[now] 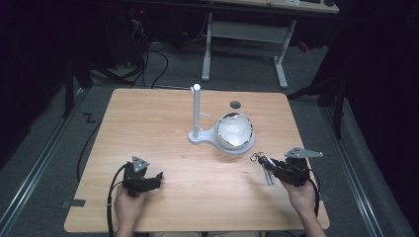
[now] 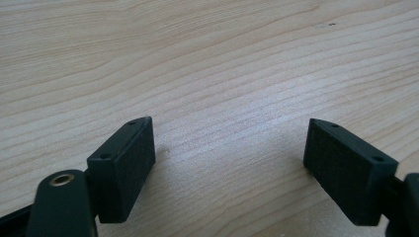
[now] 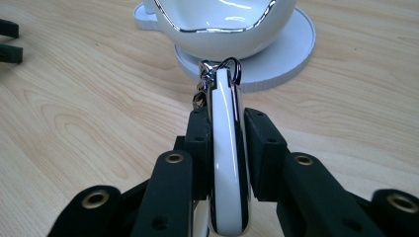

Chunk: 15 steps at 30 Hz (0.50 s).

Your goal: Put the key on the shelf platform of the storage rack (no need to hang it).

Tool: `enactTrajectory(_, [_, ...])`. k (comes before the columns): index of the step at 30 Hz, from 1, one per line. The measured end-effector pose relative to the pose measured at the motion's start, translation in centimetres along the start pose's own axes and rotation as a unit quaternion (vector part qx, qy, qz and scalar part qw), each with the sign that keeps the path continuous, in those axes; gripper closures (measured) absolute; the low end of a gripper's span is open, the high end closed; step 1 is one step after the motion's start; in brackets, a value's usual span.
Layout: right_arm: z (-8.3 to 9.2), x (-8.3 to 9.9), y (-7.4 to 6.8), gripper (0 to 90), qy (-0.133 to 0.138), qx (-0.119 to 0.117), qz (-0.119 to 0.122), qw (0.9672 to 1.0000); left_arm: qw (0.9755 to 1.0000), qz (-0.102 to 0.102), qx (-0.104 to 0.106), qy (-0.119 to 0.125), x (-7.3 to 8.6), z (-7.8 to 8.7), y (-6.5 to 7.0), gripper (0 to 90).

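A white bowl (image 1: 235, 129) with a dark metallic rim sits on the round disc of a white stand (image 1: 199, 138), which has an upright post (image 1: 196, 111). My right gripper (image 1: 267, 165) is at the front right of the table, shut on a flat white key fob (image 3: 225, 148) with a metal ring and clasp (image 3: 217, 69) at its tip. The fob points at the bowl (image 3: 222, 24) and stops just short of the disc (image 3: 291, 49). My left gripper (image 1: 157, 177) rests low at the front left, open, with bare wood between its jaws (image 2: 230, 158).
A small dark round hole (image 1: 235, 104) lies in the wooden tabletop (image 1: 148, 123) behind the bowl. Beyond the table's far edge stand a white desk's legs (image 1: 207, 49), with cables on the grey floor. Metal rails run along both sides.
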State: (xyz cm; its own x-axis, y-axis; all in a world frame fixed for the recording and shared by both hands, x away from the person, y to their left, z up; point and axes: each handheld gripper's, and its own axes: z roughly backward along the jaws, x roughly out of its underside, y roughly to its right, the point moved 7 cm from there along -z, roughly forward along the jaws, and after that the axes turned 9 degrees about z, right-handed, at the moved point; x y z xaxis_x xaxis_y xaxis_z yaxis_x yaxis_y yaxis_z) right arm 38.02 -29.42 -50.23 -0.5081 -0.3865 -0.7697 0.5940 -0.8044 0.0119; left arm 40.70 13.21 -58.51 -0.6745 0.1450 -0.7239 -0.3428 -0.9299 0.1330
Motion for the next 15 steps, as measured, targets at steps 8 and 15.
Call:
enactTrajectory(8, [0.1,-1.2,0.0,77.5,0.006,-0.006,0.005,1.0000,1.0000,0.001,0.000,0.000,0.0,0.0,0.0,20.2])
enactTrajectory(15, [0.1,-2.3,0.3,79.1,0.013,-0.012,0.001,0.9998,1.0000,0.001,0.001,0.001,0.0,0.0,0.0,20.2])
